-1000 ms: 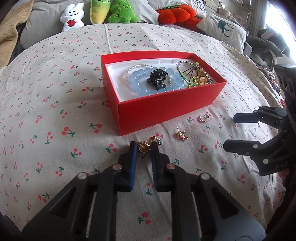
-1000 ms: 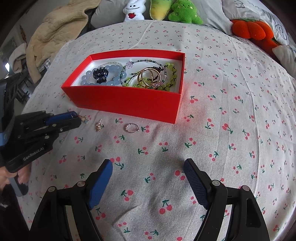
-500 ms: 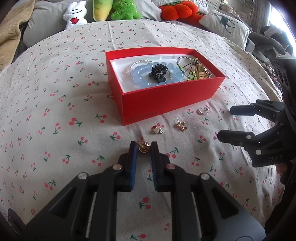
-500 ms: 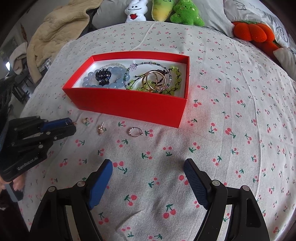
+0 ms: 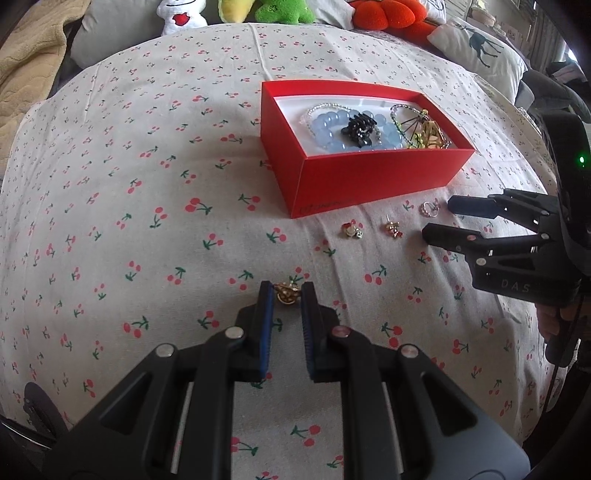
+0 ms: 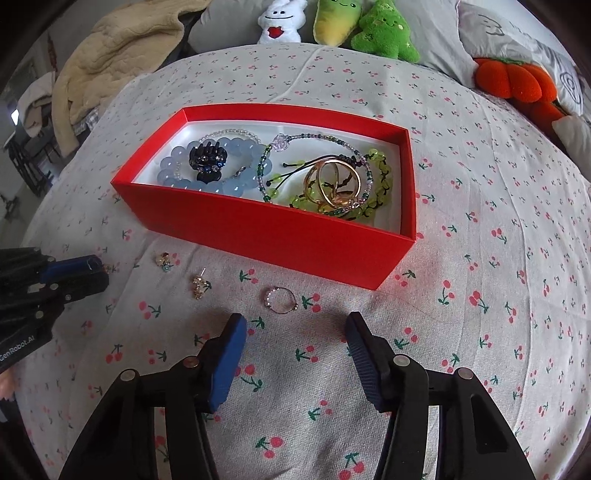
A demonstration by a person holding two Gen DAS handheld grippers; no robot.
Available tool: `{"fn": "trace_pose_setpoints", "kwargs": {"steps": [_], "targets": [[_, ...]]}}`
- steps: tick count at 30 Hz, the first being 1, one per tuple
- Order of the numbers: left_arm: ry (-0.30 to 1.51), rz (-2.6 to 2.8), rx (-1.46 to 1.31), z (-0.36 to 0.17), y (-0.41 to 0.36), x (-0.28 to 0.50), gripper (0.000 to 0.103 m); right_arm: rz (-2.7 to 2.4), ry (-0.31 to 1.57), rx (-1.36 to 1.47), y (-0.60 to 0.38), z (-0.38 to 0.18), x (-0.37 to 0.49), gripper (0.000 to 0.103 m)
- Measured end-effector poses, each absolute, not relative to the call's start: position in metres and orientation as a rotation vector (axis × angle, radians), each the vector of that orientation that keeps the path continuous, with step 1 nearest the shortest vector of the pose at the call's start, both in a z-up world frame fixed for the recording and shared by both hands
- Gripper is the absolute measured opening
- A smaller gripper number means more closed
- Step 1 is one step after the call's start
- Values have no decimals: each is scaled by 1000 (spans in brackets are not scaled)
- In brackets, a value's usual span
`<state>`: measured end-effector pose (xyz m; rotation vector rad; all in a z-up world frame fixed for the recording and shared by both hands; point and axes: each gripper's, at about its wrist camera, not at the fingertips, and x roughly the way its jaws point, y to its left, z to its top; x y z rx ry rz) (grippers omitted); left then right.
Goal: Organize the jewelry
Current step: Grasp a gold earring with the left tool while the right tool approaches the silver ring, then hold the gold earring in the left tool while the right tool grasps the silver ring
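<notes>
A red box (image 5: pixel 369 177) (image 6: pixel 258 229) on the cherry-print cloth holds a blue bead bracelet (image 6: pixel 173 173), a black clip (image 6: pixel 207 160), green beads and gold rings (image 6: pixel 332 181). My left gripper (image 5: pixel 287 295) is shut on a small gold earring (image 5: pixel 286 293) and holds it above the cloth, short of the box; it shows at the left edge of the right wrist view (image 6: pixel 92 273). Two earrings (image 6: pixel 164 260) (image 6: pixel 198 286) and a thin ring (image 6: pixel 280 300) lie on the cloth before the box. My right gripper (image 6: pixel 295 332) is open and empty just behind the ring.
Plush toys (image 6: pixel 384 33) and pillows line the far edge of the bed. A beige blanket (image 6: pixel 122 48) lies at the back left. The cloth (image 5: pixel 129 221) stretches left of the box.
My left gripper lifted the gold earring off the cloth and drew back from the box. My right gripper moved forward towards the thin ring, still open.
</notes>
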<state>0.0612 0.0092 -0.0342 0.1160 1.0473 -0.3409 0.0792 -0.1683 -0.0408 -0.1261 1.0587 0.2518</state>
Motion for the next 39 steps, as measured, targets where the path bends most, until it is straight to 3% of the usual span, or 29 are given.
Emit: {"fn": "trace_pose_setpoints", "kwargs": {"steps": [14,19,39], "targets": [[1061,-336,107,-34,13,62,16,265,1059,-123,-156,-42,87,33],[1063,-338,115,-35,11,62,16,272,1062,-120,-155,-42,90,19],[1053,-321,93,-29,18,62,16,262,1056,-118,-153,-38,87,18]]}}
